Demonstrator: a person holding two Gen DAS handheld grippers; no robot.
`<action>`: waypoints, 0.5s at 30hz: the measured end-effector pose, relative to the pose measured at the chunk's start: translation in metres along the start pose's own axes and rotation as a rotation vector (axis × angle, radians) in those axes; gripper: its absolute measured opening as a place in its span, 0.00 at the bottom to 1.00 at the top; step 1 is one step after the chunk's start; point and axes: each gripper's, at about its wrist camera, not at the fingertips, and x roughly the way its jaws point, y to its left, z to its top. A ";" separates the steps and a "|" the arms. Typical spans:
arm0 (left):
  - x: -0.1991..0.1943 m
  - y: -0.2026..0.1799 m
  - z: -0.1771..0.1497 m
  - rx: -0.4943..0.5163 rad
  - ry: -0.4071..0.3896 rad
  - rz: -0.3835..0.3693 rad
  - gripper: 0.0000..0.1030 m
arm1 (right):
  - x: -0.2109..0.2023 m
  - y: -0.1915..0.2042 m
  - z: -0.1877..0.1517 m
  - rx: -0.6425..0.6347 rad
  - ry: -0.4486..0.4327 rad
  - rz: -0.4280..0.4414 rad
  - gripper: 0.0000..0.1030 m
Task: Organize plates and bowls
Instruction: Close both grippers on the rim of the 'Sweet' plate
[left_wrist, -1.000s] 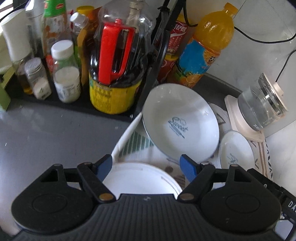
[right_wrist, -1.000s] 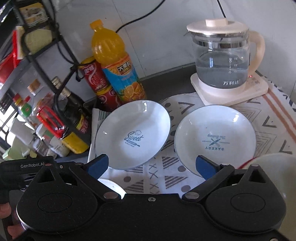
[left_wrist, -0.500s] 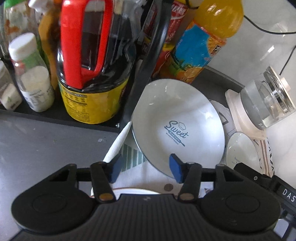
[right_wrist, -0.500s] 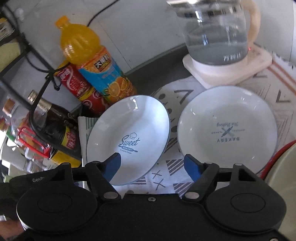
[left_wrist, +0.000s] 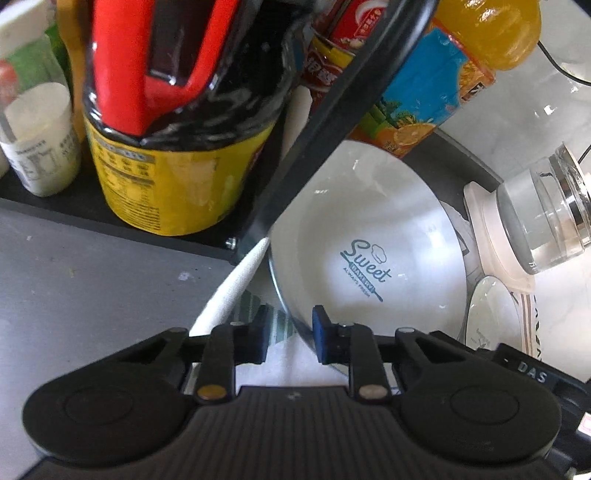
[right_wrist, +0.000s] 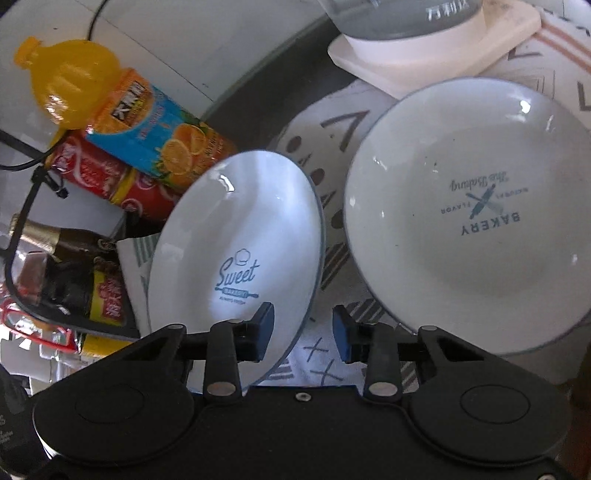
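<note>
A white "Sweet" plate (left_wrist: 369, 236) lies on a patterned cloth (left_wrist: 255, 314) next to a black rack. My left gripper (left_wrist: 289, 334) straddles its near rim, jaws narrowed but apart from it. In the right wrist view the "Sweet" plate (right_wrist: 240, 243) is at the left and a white "Bakery" plate (right_wrist: 476, 218) at the right. My right gripper (right_wrist: 303, 332) straddles the right rim of the "Sweet" plate, jaws narrowed with a gap showing.
A black rack (left_wrist: 317, 122) holds a dark sauce jug (left_wrist: 177, 122), jars and cans. An orange drink bottle (right_wrist: 122, 122) and red cans (right_wrist: 110, 177) stand behind the plates. A glass kettle (left_wrist: 539, 214) on a white base is at the right.
Both grippers have moved forward and down to the "Sweet" plate, and both pairs of jaws have narrowed. The white bowl under my left gripper has left the view.
</note>
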 end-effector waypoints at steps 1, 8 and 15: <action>0.002 0.000 0.000 -0.001 0.001 -0.003 0.20 | 0.003 -0.001 0.001 0.000 0.005 -0.002 0.29; 0.016 -0.001 0.001 -0.029 0.009 -0.020 0.16 | 0.018 0.006 0.006 -0.037 0.029 0.007 0.20; 0.018 0.000 0.002 -0.028 0.002 -0.024 0.15 | 0.020 0.010 0.002 -0.076 -0.001 -0.024 0.12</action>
